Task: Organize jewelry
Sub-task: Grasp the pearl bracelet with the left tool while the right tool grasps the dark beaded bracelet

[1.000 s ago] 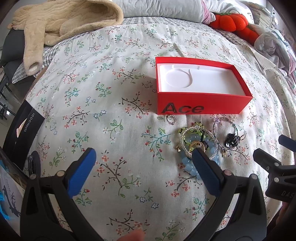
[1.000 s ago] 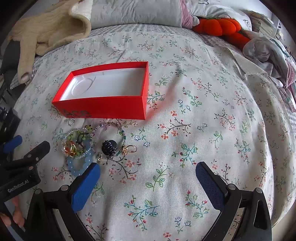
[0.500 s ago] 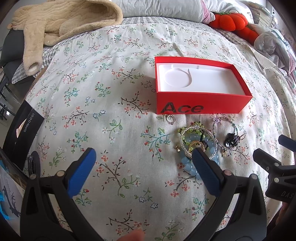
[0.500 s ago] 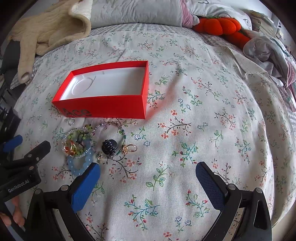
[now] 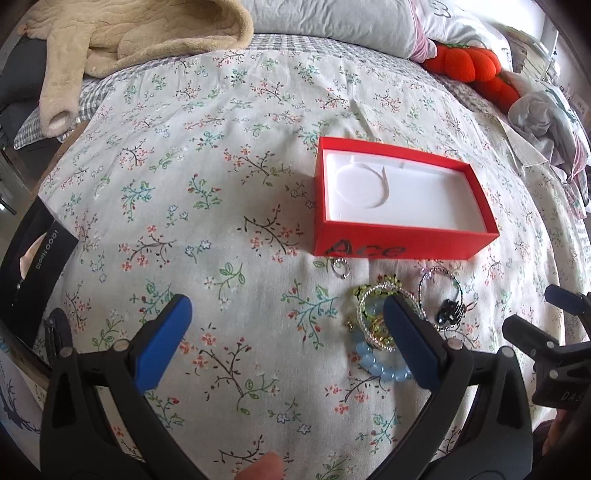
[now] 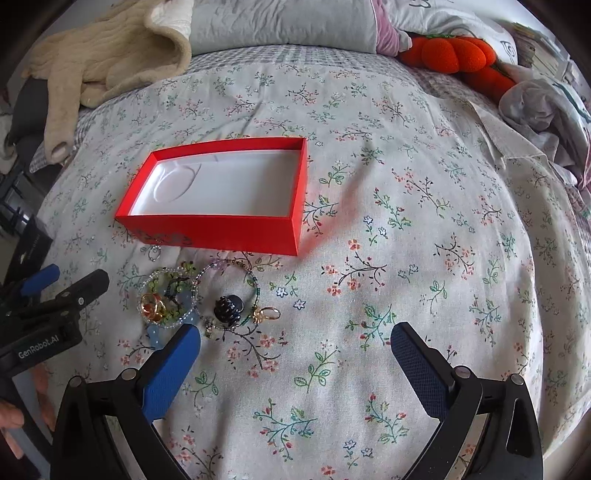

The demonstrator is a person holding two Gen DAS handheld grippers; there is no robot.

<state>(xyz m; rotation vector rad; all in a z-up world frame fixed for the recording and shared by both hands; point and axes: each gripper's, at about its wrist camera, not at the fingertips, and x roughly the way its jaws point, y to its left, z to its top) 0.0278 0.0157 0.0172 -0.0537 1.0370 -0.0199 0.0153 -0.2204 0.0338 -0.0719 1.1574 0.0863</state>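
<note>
- A red box (image 5: 397,245) sits open on the bed with its lid off. Its white moulded liner (image 5: 402,195) has a round recess at one end, and nothing lies in it.
- The jewelry lies on the cover just in front of the box, outside it. It includes a small silver ring (image 5: 340,267) close to the box wall, a cluster of beaded bracelets (image 6: 168,297) with a gold ring (image 6: 153,306) resting among them, a pale blue bead bracelet (image 5: 384,369), a thin bead loop (image 6: 229,291) around a dark round piece (image 6: 229,307), and a small gold clasp (image 6: 266,314).
- The box's front wall carries the black word "Ace" (image 5: 365,250).
- A black box (image 5: 27,266) at the bed's left edge shows pale lettering that reads roughly "iQOO Neo10".
- The left gripper's body, seen from the right wrist camera, is printed "GenRobot.AI" (image 6: 38,349).
- The left gripper (image 5: 288,334) hangs over the cover with its blue-padded jaws wide apart and nothing between them. Its right finger overlaps the bracelet cluster in view.
- The right gripper (image 6: 295,363) is likewise spread wide and holds nothing. It is above bare cover to the right of the jewelry.
- The surface is a bed with a pale floral cover (image 6: 406,258).
- At the head lie a beige fleece garment (image 5: 122,33), a grey-white pillow (image 6: 280,22), an orange plush toy (image 5: 476,68) and crumpled grey clothes (image 6: 546,107).
</note>
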